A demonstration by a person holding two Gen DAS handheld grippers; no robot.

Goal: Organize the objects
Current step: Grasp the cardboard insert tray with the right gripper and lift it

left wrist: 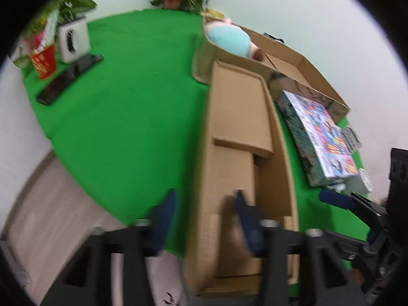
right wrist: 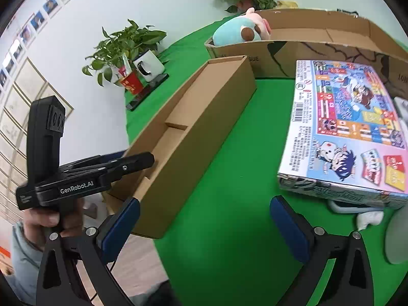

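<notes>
A long narrow open cardboard box lies on the green table; it also shows in the right wrist view. My left gripper straddles the box's near side wall, one blue finger outside and one inside; whether it pinches the wall is blurred. It shows from the side in the right wrist view. My right gripper is open and empty above bare green cloth, between the narrow box and a colourful board-game box, which also shows in the left wrist view.
A big open carton at the back holds a blue plush toy. Potted plants, a white mug and a red packet stand at the left back. White items lie under the game box. The table edge is close.
</notes>
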